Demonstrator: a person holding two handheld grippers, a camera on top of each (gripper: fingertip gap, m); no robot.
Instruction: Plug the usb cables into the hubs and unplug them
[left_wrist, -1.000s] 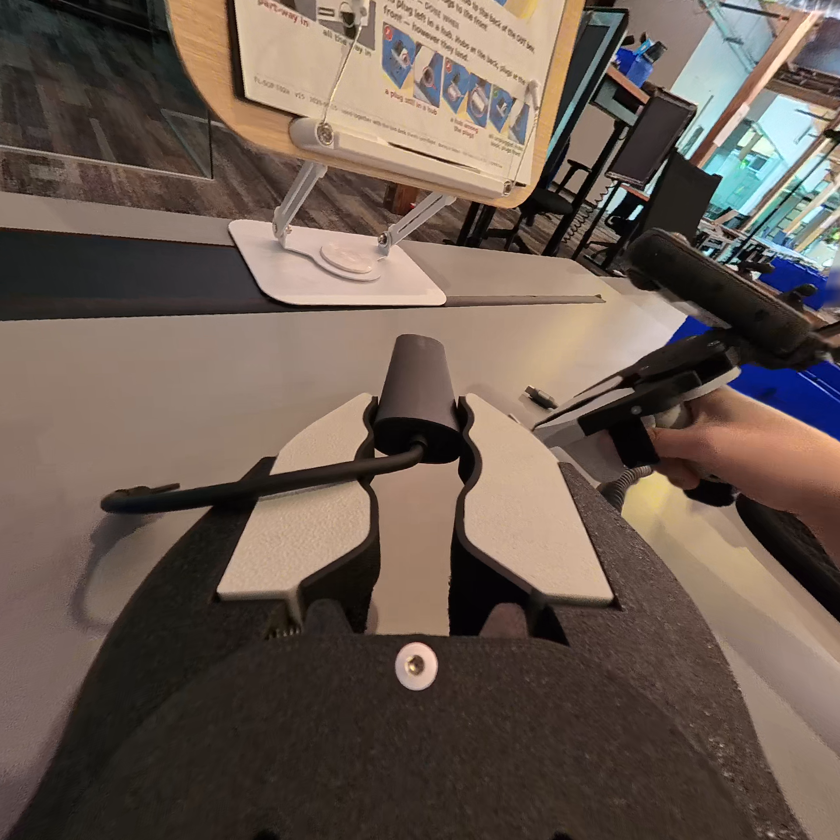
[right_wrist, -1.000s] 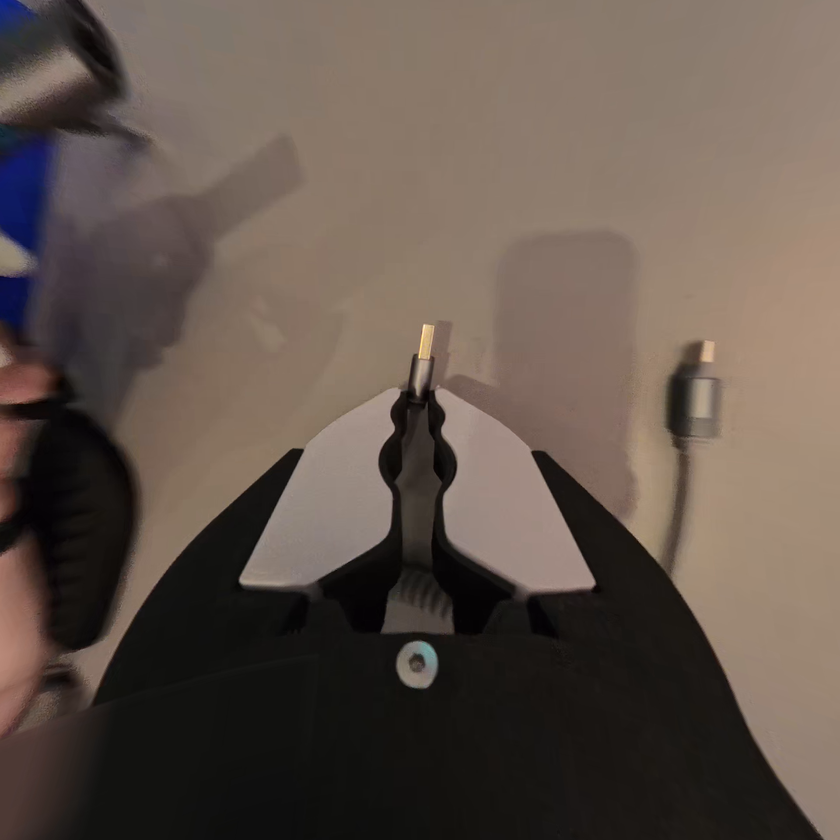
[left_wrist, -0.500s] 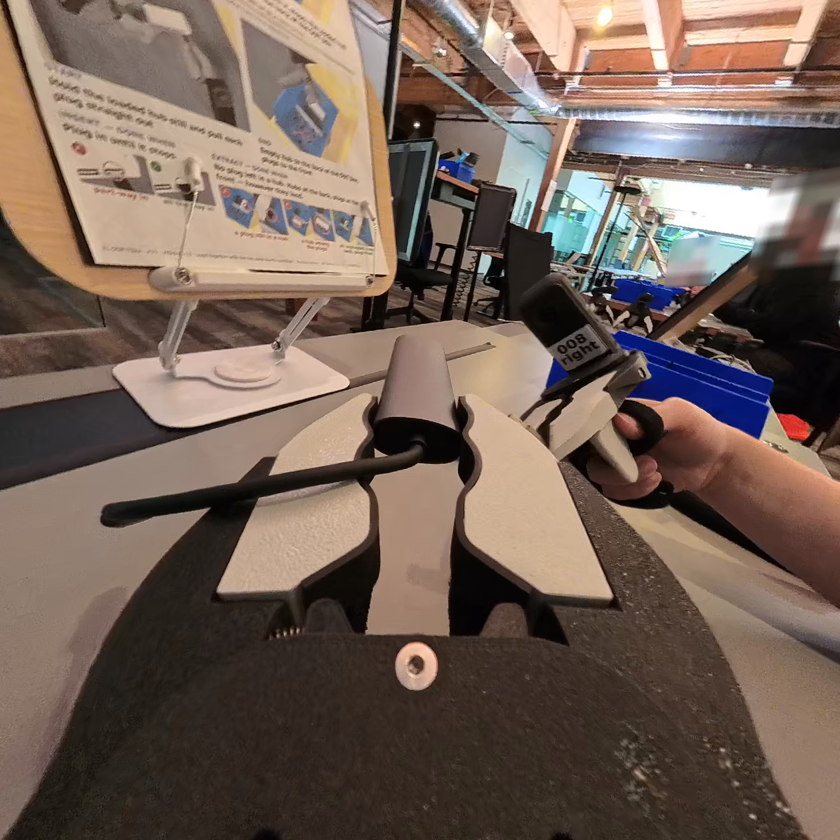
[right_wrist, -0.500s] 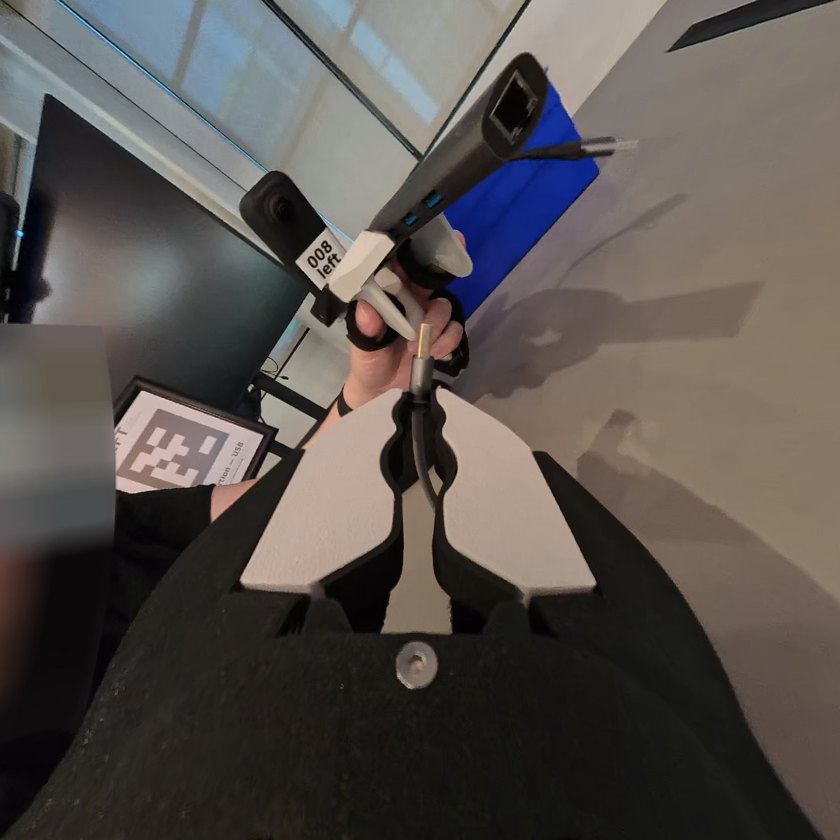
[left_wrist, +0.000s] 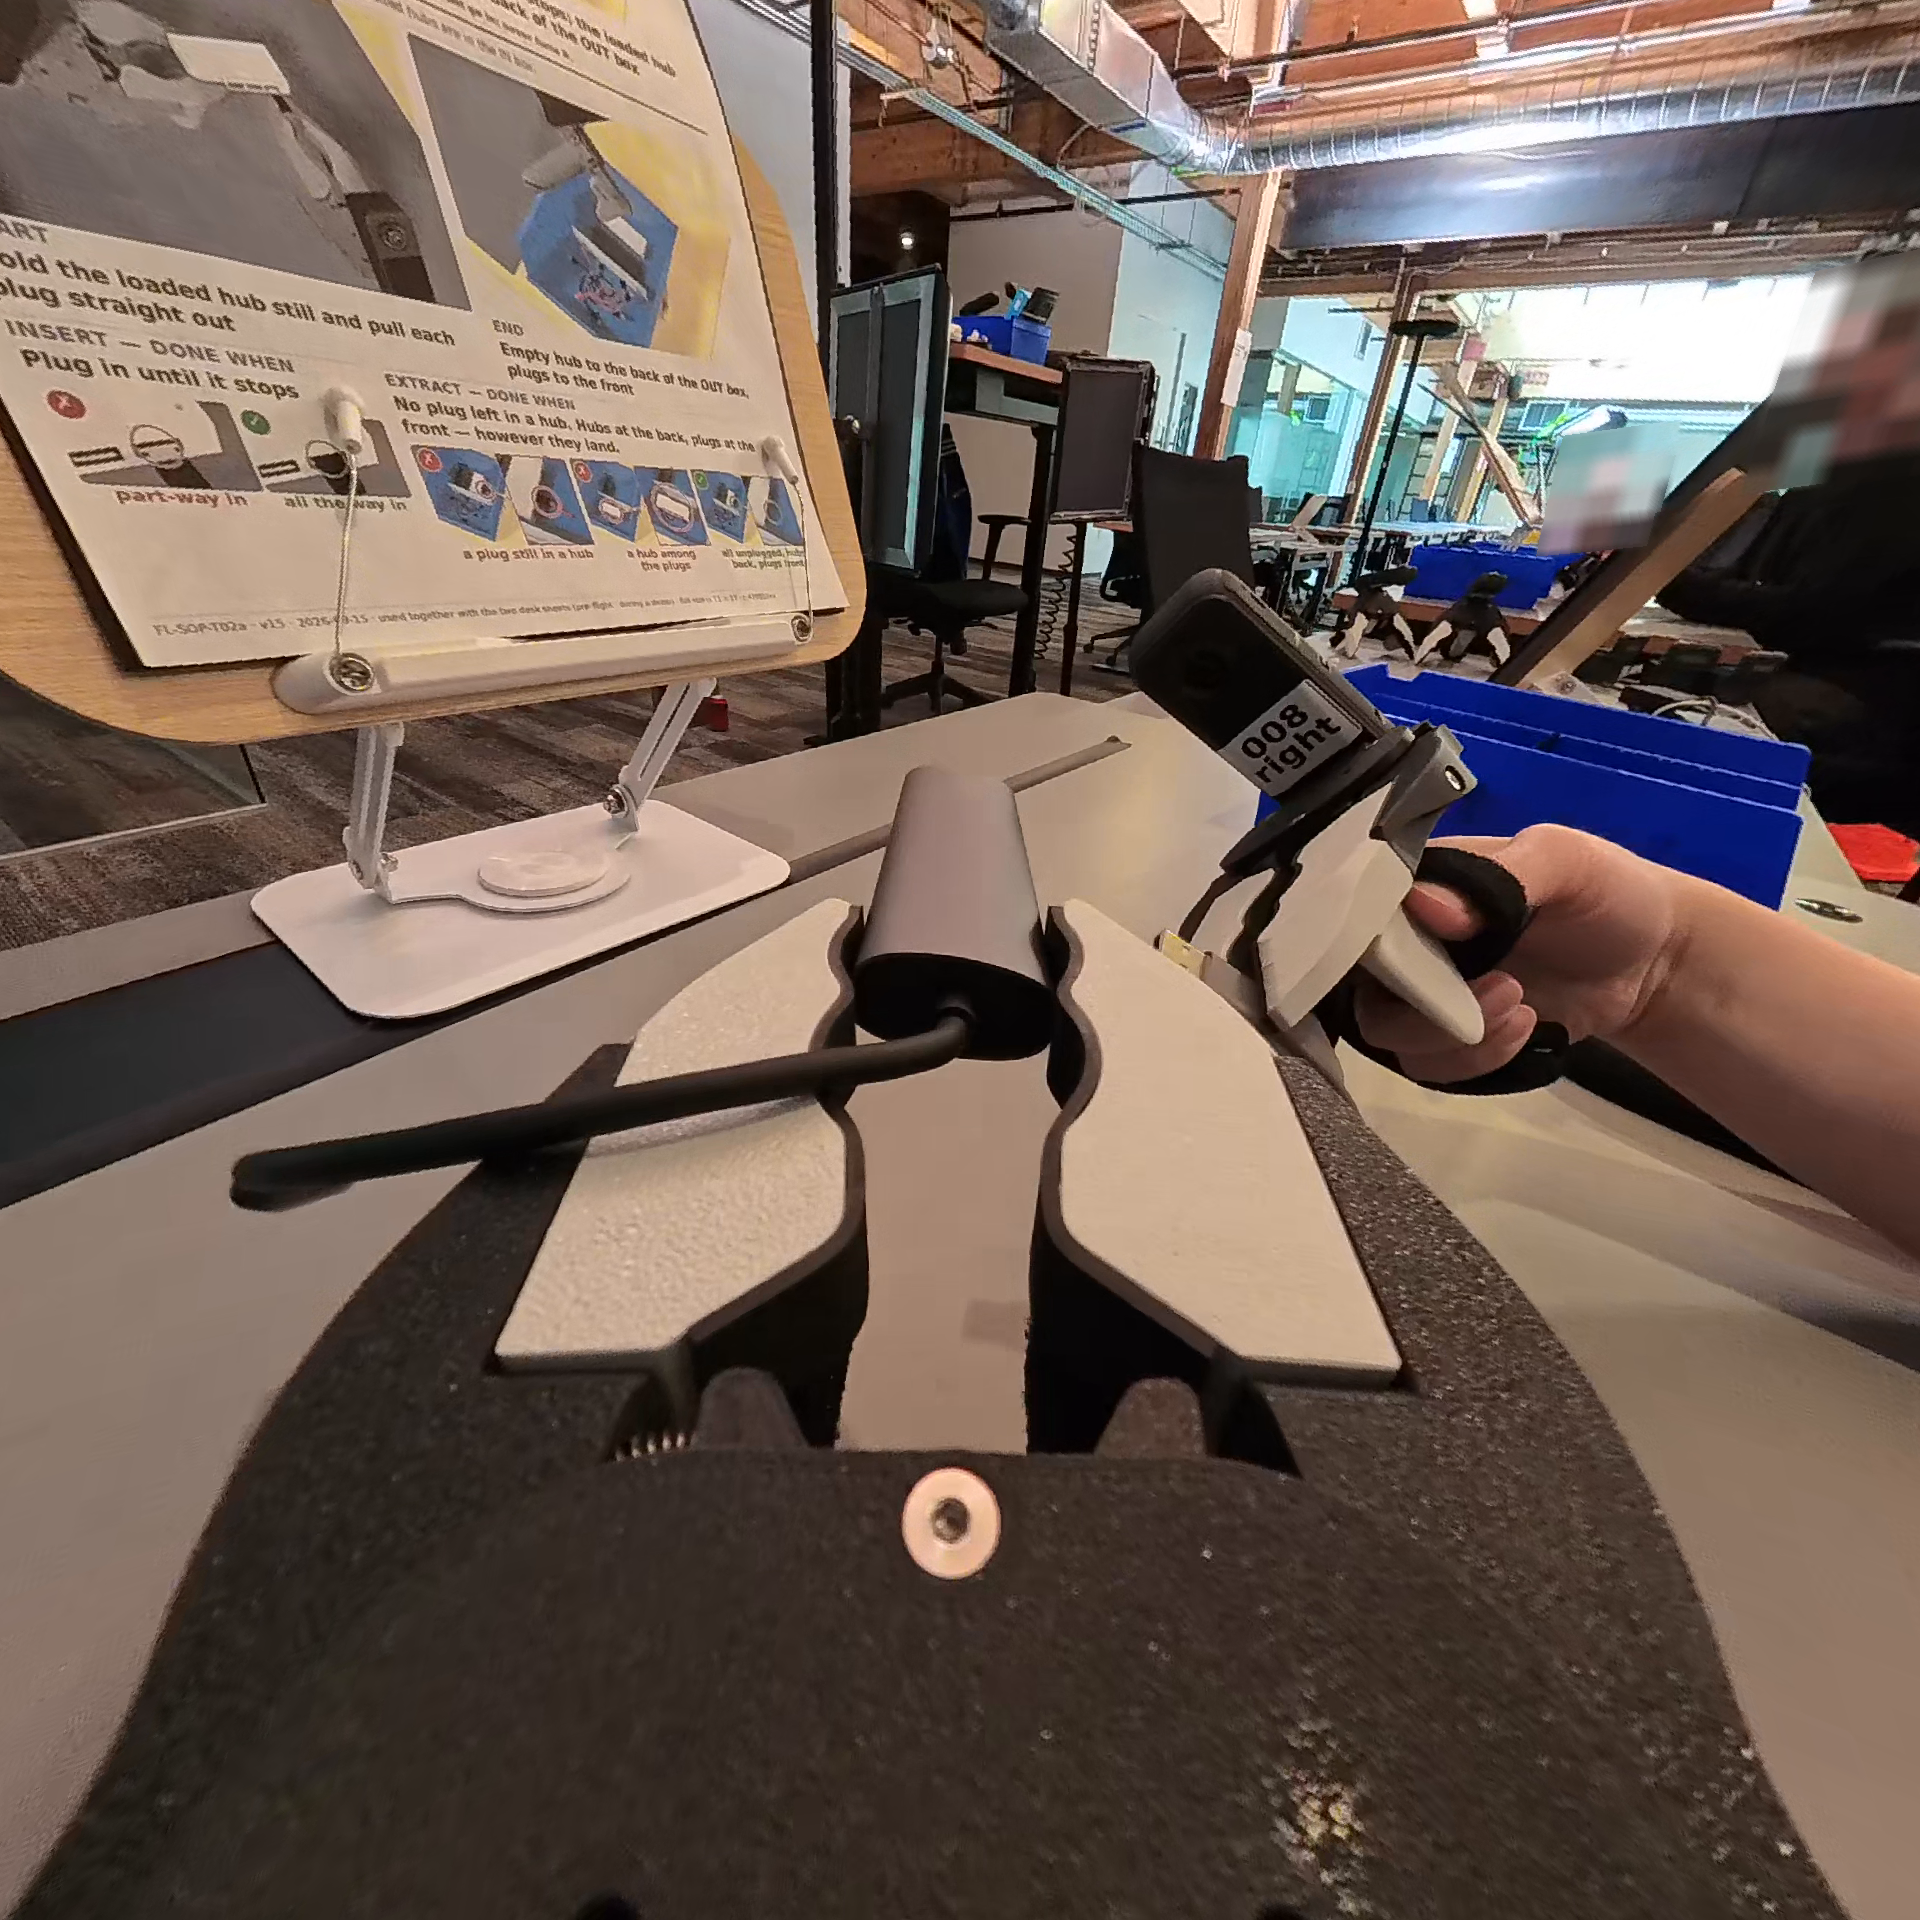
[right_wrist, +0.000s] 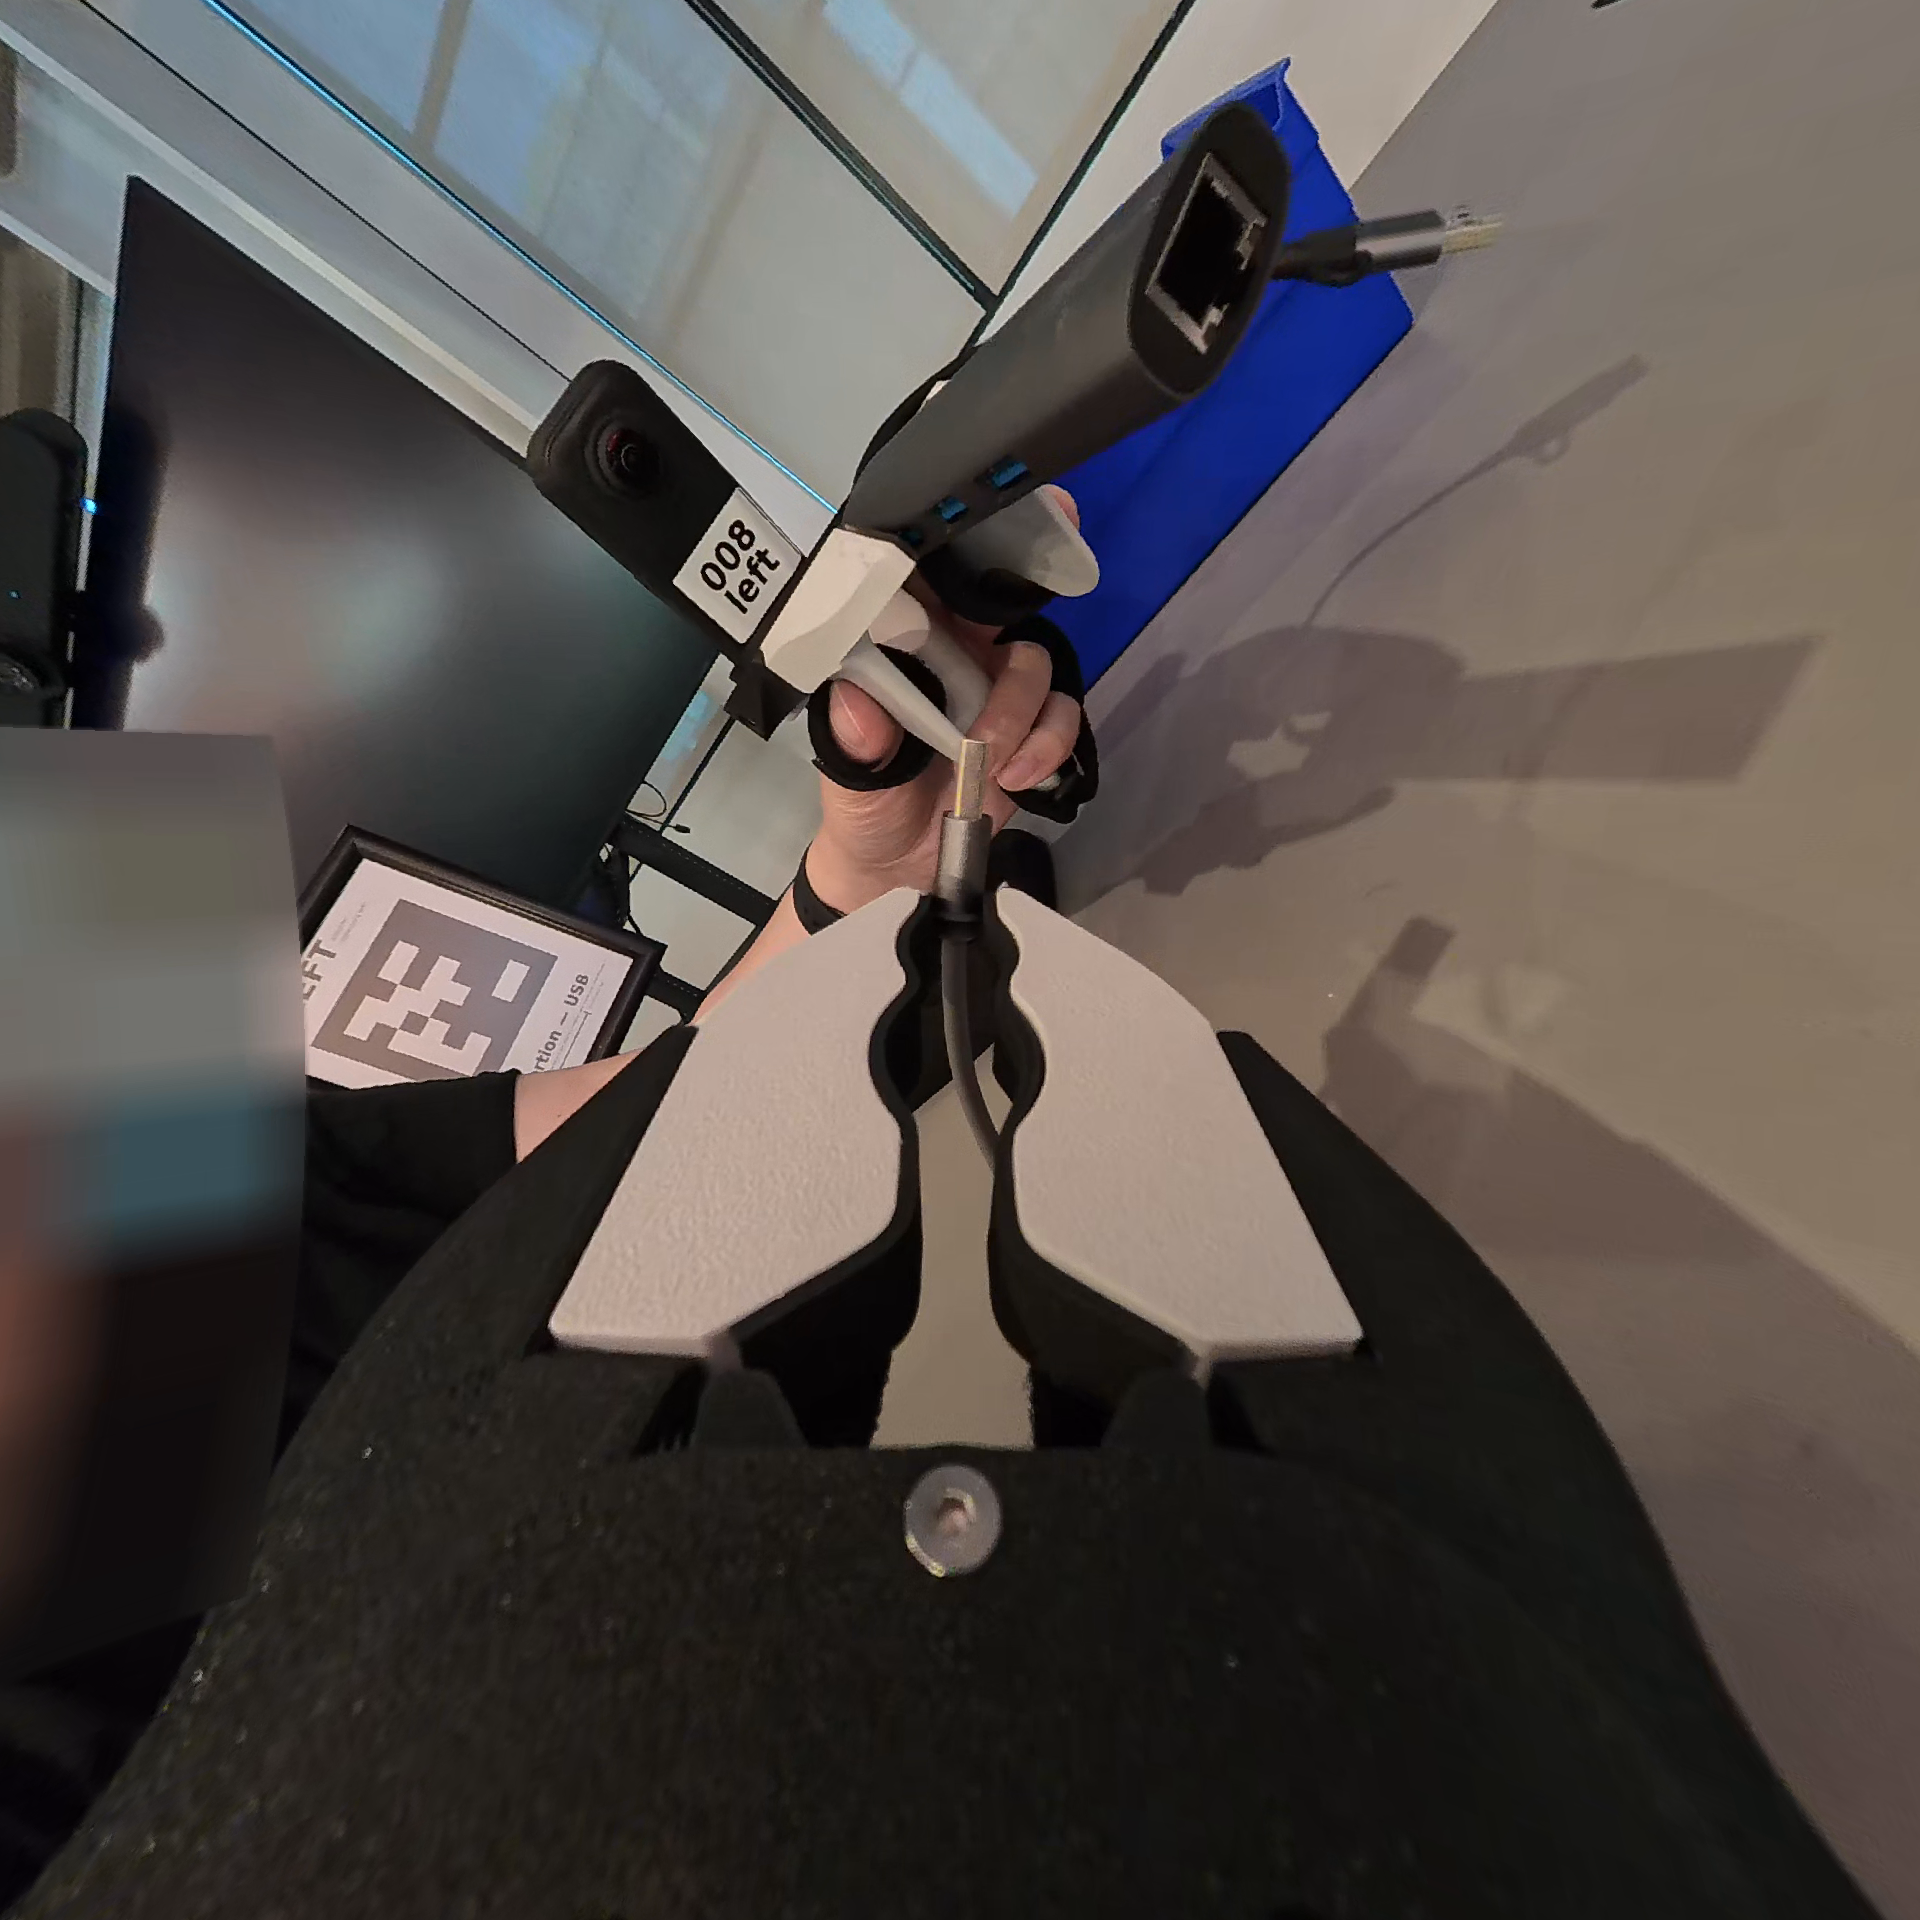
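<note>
**Grey hub and plug held aloft, not yet mated**

Left claw (left_wrist: 951, 961) is clamped around the dark grey hub (left_wrist: 951, 894), lifted clear of the table (left_wrist: 156, 1351), its own lead (left_wrist: 582, 1107) trailing left. Right claw (right_wrist: 956, 914) is pinched narrow on the cable (right_wrist: 971, 1049) just behind the gold-tipped plug (right_wrist: 966, 800). Plug and hub sit near each other but apart. The blue ports (right_wrist: 951, 509) run along the hub's side. Recommended: keep the hub steady, square the plug to one port, then push straight until it seats; entering at an angle risks jamming.
</note>
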